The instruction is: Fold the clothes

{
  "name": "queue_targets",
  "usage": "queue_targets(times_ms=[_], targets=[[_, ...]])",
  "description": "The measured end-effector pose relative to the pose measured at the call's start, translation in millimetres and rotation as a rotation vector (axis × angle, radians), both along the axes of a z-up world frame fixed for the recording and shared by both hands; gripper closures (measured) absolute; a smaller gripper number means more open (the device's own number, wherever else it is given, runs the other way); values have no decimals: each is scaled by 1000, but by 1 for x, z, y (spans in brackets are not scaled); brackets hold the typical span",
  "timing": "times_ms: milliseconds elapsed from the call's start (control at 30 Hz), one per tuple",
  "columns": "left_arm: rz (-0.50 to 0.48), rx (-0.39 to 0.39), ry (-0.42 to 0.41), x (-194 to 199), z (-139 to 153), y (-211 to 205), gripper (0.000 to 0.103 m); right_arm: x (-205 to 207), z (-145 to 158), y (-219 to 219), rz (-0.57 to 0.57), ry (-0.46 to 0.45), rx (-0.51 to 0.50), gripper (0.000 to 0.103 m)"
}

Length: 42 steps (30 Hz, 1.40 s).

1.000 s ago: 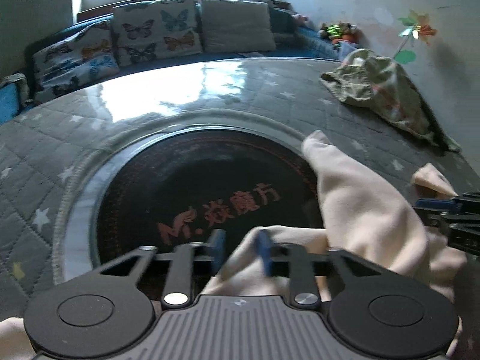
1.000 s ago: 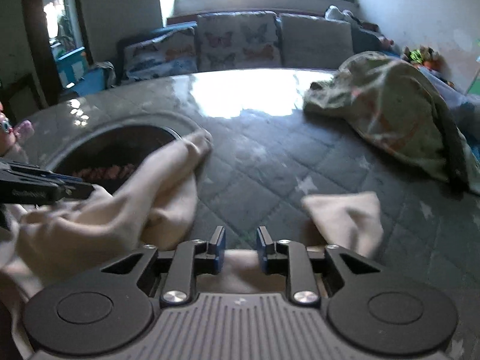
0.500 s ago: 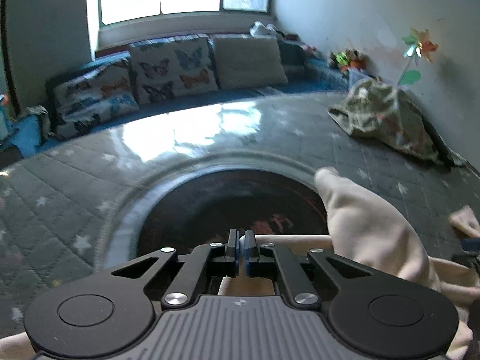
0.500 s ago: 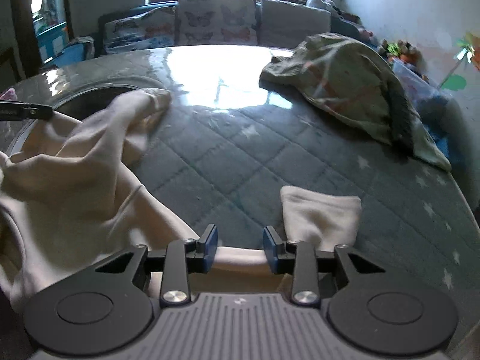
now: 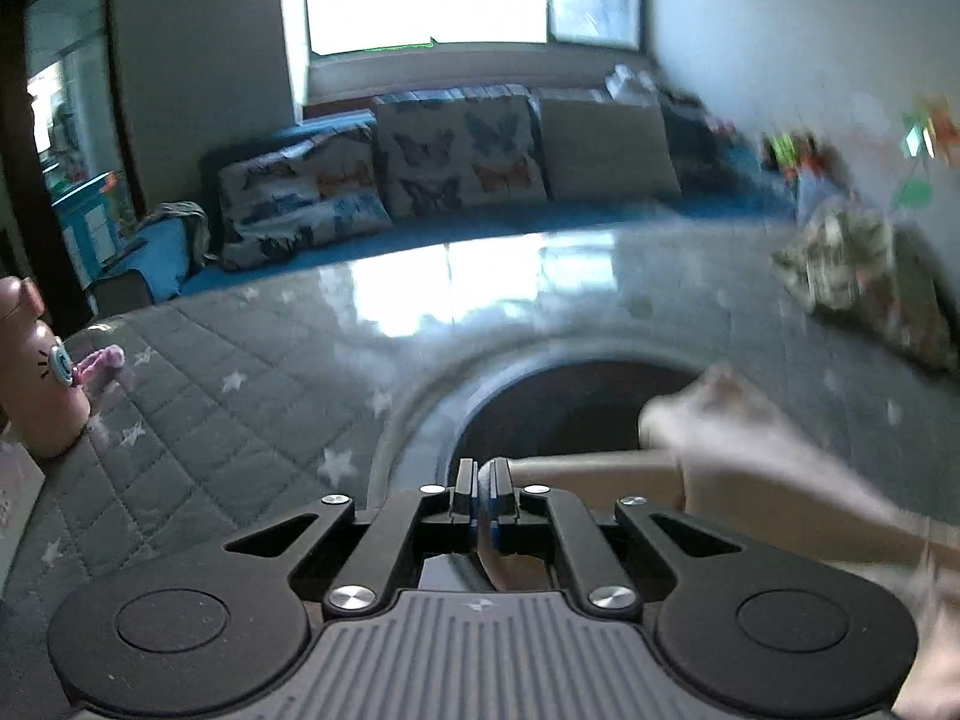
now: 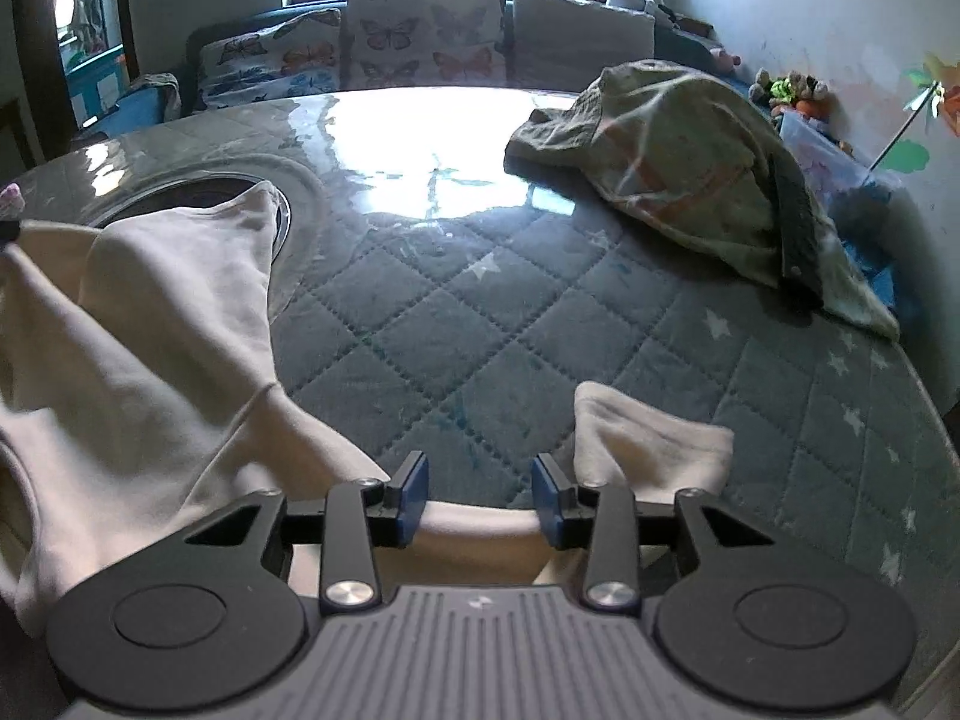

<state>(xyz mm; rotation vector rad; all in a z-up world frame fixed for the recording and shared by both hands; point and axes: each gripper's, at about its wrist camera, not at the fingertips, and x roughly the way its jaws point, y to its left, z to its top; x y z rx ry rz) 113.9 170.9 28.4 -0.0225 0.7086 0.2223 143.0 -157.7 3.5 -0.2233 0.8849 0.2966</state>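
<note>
Left tool (image 5: 483,495) pinched narrow on the cream garment (image 6: 150,324), which drapes rightward across the quilted bench (image 6: 480,324); its hem runs crosswise between the wide-open right tool (image 6: 479,495) jaws, ungripped.

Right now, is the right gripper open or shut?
Open. The right gripper has its blue pads wide apart, with the cream garment's edge between them, not pinched.

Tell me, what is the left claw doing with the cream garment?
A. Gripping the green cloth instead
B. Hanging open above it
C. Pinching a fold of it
C: the left claw is shut, with a fold of the cream garment caught between its fingers.
</note>
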Motion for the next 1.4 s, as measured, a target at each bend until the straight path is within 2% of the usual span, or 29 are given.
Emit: queue_targets(times_ms=[167, 233, 300, 467, 633, 733, 833, 1033, 1100, 1267, 1400], targets=[[-29, -13, -1, 0, 4, -2, 93, 12, 11, 21, 67, -30, 47, 66], [-25, -13, -13, 0, 7, -1, 86, 22, 16, 34, 100, -38, 74, 67], [-21, -15, -23, 0, 11, 2, 69, 33, 20, 47, 131, -42, 102, 67], [-22, -58, -24, 5, 16, 11, 61, 64, 24, 93, 225, -43, 173, 67], [-25, -100, 11, 18, 6, 20, 60, 99, 13, 137, 276, -46, 193, 67], [-70, -141, 42, 25, -3, 23, 57, 115, 4, 152, 288, -36, 194, 67], [-118, -133, 65, 34, -10, 17, 57, 131, -7, 164, 294, -12, 196, 68], [-260, -103, 81, 51, -18, 1, 54, 137, -16, 169, 307, 0, 202, 93], [-289, -92, 92, 58, -21, -2, 54, 135, -11, 164, 298, -17, 206, 98], [-349, -110, 128, 72, -34, -1, 54, 125, 12, 145, 267, -97, 235, 98], [-382, -117, 151, 74, -41, -3, 59, 120, 32, 126, 237, -156, 253, 98]])
